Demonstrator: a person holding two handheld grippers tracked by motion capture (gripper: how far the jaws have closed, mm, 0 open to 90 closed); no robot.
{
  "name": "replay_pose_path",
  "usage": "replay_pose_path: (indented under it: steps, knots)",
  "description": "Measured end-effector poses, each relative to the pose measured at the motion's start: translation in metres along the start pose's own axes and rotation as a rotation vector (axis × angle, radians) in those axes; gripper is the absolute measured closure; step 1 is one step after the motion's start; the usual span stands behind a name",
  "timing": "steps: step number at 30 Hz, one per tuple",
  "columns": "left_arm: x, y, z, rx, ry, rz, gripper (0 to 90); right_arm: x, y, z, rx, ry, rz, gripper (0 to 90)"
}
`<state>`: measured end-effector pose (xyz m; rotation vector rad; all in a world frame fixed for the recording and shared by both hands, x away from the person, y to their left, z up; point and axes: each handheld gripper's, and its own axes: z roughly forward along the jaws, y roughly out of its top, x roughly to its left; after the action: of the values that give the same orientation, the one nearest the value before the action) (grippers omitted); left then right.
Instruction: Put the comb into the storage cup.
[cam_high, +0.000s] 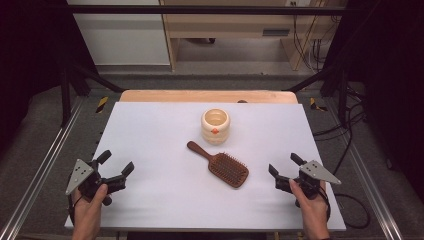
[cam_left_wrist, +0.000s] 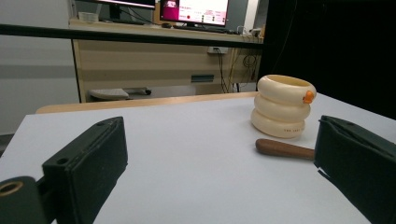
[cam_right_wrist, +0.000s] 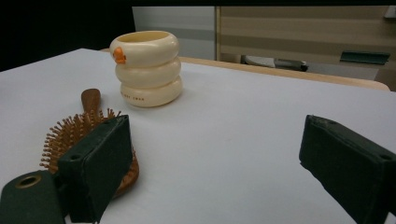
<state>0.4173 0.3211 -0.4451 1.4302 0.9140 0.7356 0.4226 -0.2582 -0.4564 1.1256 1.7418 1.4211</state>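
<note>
High view: hairbrush (cam_high: 225, 167) lies between open left tongs (cam_high: 116, 168) and open right tongs (cam_high: 285, 167).

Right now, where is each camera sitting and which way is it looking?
High view: above the near edge, looking down on the table; both hands show.
Left gripper view: rides the left gripper, facing the cup; its open jaws show.
Right gripper view: rides the right gripper, facing the hairbrush; open jaws show.
All share the cup.

A lab or recording workspace: a white-topped table (cam_high: 165, 190) sits inside a black metal frame (cam_high: 200, 9), loose cables (cam_high: 312, 47) hang at the upper right, and lit monitors (cam_left_wrist: 194, 10) stand on a wooden desk (cam_left_wrist: 140, 51) behind it.
</note>
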Motion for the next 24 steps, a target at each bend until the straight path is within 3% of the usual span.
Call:
replay_pose_path:
  steps: [9,24]
  knots:
    - [-0.003,0.001,0.001,0.013,-0.002,0.008,2.5,0.001,0.001,-0.001,0.005,0.001,0.024,7.6]
    - [-0.004,0.001,0.000,0.014,0.003,0.016,2.0,0.010,0.003,0.000,0.018,-0.003,0.021,13.8]
